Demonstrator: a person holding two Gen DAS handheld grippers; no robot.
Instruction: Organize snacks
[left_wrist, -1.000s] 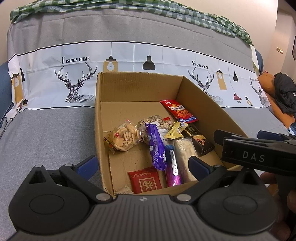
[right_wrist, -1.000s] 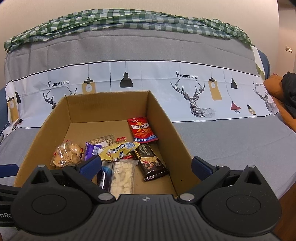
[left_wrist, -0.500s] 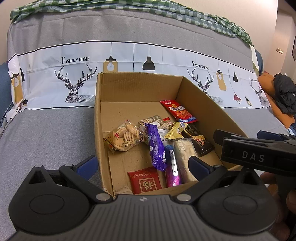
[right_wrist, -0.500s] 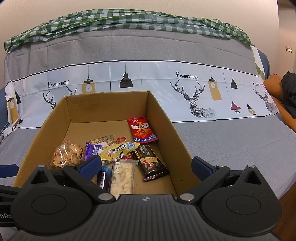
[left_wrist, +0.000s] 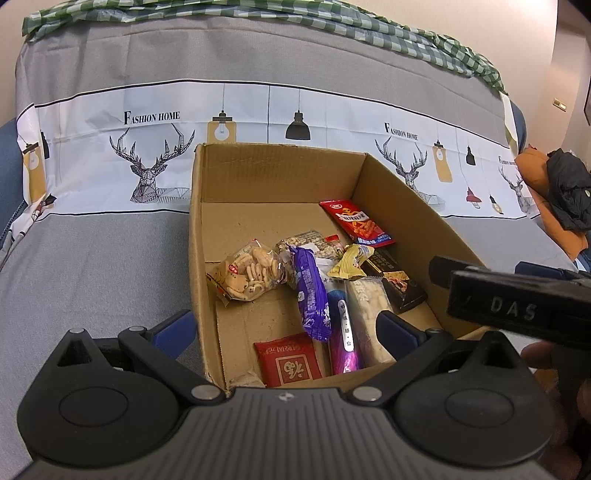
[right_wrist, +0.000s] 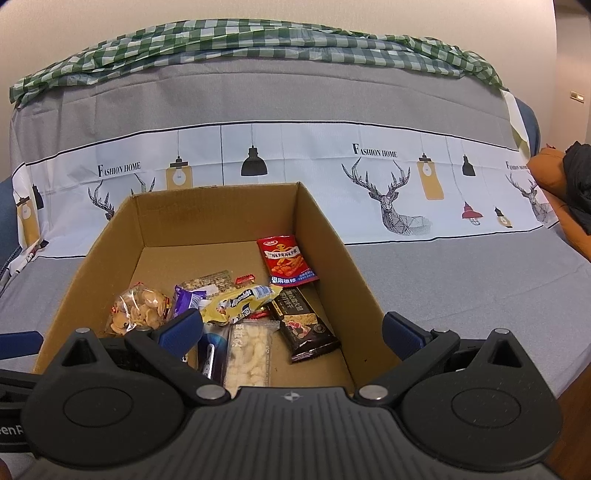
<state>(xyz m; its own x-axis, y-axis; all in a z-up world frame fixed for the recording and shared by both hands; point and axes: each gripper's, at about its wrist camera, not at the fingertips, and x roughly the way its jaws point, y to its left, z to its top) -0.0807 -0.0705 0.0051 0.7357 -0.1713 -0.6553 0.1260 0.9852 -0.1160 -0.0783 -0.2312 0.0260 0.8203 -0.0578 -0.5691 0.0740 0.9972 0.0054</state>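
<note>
1. Two grippers hover at the near edge of an open cardboard box (left_wrist: 201, 258), and neither has hold of anything.
2. The left gripper (left_wrist: 284, 328) has its blue fingers (left_wrist: 395, 328) spread wide, straddling the box's near left corner: one finger outside the wall, one over the snacks.
3. The right gripper (right_wrist: 291, 330) is spread just as wide, one finger above the box's inside, the other outside its right wall.
4. In the left wrist view the right gripper's black body, marked "DAS", crosses the right side.
5. Inside the box, nearest the claws: a red square packet (left_wrist: 288, 360), a purple tube-like pack (left_wrist: 345, 328) and a clear bag of pale puffs (right_wrist: 249, 350).
6. Further in: a purple wrapper (left_wrist: 310, 291), a biscuit bag (right_wrist: 142, 306), a yellow chocolate wrapper (right_wrist: 236, 301) and a dark bar (right_wrist: 301, 321).
7. Furthest in, a red snack packet (right_wrist: 286, 260) lies near the right wall.
8. The box sits on a grey cover (right_wrist: 443, 280) printed with deer and lamps; a green checked cloth (right_wrist: 258, 40) drapes the top behind.
</note>
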